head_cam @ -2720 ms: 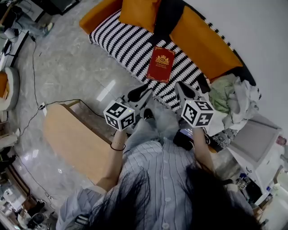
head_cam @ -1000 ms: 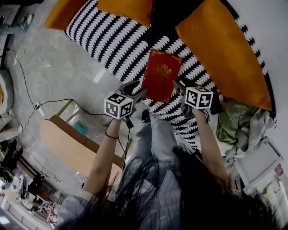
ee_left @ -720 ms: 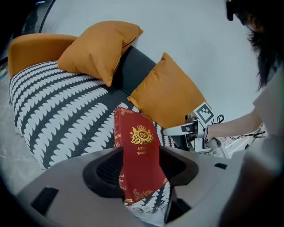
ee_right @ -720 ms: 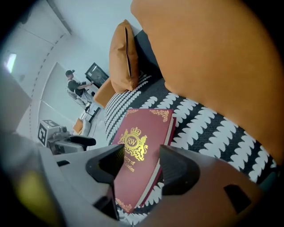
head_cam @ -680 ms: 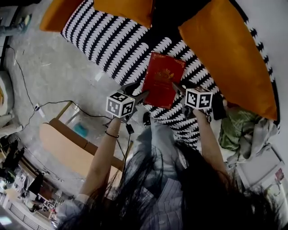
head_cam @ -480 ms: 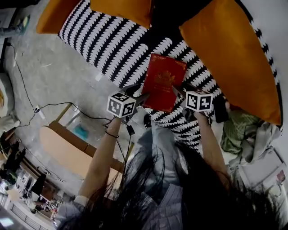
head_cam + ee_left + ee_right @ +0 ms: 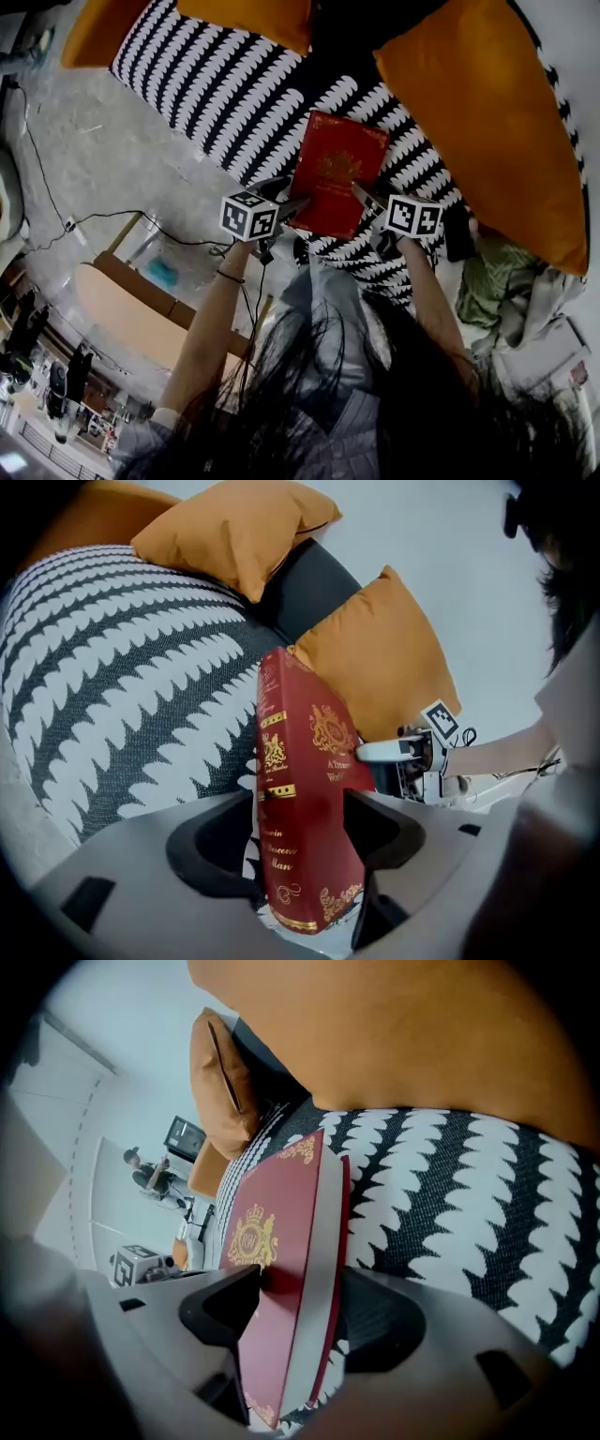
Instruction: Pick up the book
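A red book with gold print (image 7: pixel 333 173) lies on the black-and-white patterned sofa seat (image 7: pixel 216 84). My left gripper (image 7: pixel 292 204) is at its near left corner. In the left gripper view the spine side of the book (image 7: pixel 309 742) stands between that gripper's (image 7: pixel 300 808) jaws, which are opening. My right gripper (image 7: pixel 361 195) is at the near right corner. Its jaws (image 7: pixel 300 1293) are also opening, with the page edge of the book (image 7: pixel 272 1241) between them. Neither pair of pads visibly presses on the book.
Orange cushions (image 7: pixel 469 112) (image 7: pixel 248 14) lean at the back of the sofa. A heap of green and pale clothes (image 7: pixel 506 281) lies to the right. A wooden table (image 7: pixel 141 309) and a floor cable (image 7: pixel 112 220) are at the lower left.
Both grippers came from in front of the sofa to the book's near corners and sank lower. Their jaws now stand around the book's two side edges.
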`<state>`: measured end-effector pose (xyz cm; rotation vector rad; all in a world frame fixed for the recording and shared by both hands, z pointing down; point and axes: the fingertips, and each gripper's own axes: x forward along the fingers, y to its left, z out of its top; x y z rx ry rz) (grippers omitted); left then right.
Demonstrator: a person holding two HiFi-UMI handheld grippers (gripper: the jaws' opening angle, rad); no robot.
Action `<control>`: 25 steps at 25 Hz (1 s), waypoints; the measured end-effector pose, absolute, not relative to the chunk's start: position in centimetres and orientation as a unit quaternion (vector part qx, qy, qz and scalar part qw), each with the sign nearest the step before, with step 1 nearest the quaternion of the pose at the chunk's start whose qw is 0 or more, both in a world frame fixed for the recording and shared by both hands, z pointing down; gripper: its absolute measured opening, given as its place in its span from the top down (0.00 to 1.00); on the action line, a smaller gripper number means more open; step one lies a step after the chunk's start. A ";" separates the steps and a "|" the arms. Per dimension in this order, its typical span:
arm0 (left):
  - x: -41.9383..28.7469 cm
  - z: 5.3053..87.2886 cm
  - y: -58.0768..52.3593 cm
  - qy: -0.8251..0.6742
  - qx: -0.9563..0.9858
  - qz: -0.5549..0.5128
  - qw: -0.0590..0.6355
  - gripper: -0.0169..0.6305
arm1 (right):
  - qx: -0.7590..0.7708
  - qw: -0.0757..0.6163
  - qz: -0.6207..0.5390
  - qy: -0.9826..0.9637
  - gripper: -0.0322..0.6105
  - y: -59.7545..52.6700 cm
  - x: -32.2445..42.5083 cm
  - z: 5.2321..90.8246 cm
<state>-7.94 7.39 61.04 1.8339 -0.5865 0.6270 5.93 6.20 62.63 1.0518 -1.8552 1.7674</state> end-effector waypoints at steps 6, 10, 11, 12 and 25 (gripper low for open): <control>-5.6 62.2 8.4 -0.265 0.749 0.238 0.559 0.52 | 0.360 0.182 0.628 -0.666 0.55 7.7 6.8 63.0; -6.2 63.7 8.3 -0.273 0.741 0.242 0.564 0.52 | 0.364 0.186 0.628 -0.662 0.55 7.7 6.1 64.0; -6.4 63.6 8.2 -0.271 0.742 0.245 0.562 0.52 | 0.364 0.185 0.626 -0.664 0.55 7.6 5.9 63.9; -6.5 63.4 8.2 -0.269 0.742 0.249 0.562 0.52 | 0.364 0.186 0.624 -0.666 0.55 7.5 5.9 63.7; -6.2 58.8 7.1 -0.287 0.767 0.214 0.532 0.52 | 0.377 0.154 0.608 -0.681 0.57 6.5 6.6 59.2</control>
